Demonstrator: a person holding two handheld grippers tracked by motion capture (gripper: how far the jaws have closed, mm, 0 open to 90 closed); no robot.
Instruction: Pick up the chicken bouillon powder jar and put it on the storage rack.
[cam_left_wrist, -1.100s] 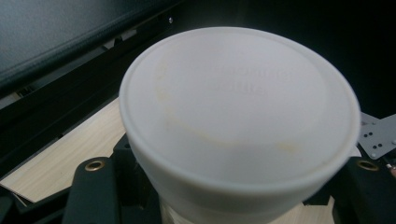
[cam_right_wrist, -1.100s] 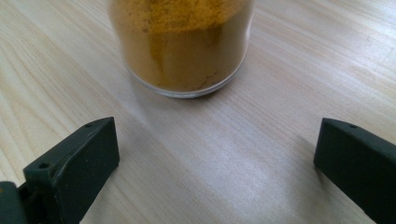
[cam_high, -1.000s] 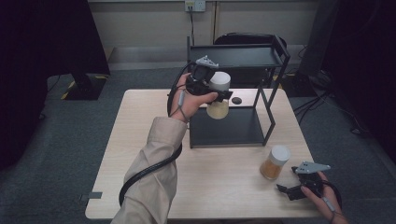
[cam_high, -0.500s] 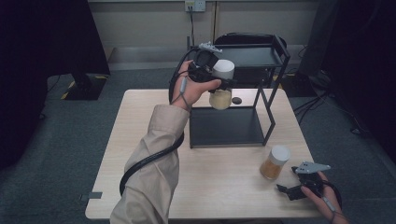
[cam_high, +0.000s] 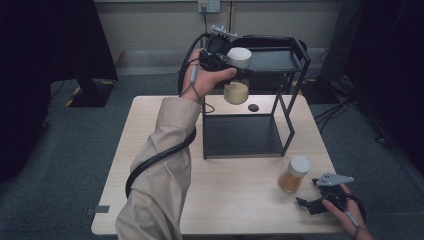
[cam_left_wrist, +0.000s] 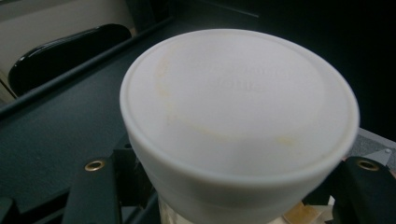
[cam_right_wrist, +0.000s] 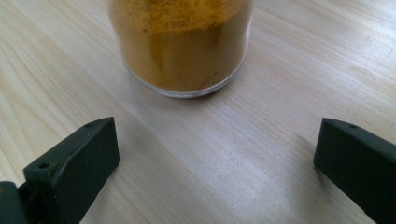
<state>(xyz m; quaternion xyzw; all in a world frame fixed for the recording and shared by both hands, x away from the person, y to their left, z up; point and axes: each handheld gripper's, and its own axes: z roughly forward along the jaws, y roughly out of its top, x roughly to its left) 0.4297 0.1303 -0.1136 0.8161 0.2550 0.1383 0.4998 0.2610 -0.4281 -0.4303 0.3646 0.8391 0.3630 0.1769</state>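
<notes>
My left gripper (cam_high: 231, 67) is shut on a glass jar with a white lid (cam_high: 238, 76) holding pale yellow powder, held in the air at the left front of the black two-level rack (cam_high: 280, 60), about level with its top shelf. From the left gripper view the white lid (cam_left_wrist: 238, 107) looms large between the black jaws, with the dark shelf behind it. A second jar of orange powder with a white lid (cam_high: 294, 173) stands on the wooden table. My right gripper (cam_high: 307, 204) rests open on the table just short of that orange jar (cam_right_wrist: 182, 46).
The rack's lower shelf (cam_high: 242, 135) is bare. A small dark round thing (cam_high: 253, 107) lies on the table (cam_high: 150, 150) behind the rack. Cables run along the left sleeve. A wall with an outlet (cam_high: 209, 6) stands beyond the table.
The left hand has lifted its jar from beside the lower shelf up toward the top shelf level. The right gripper and the orange jar have stayed put.
</notes>
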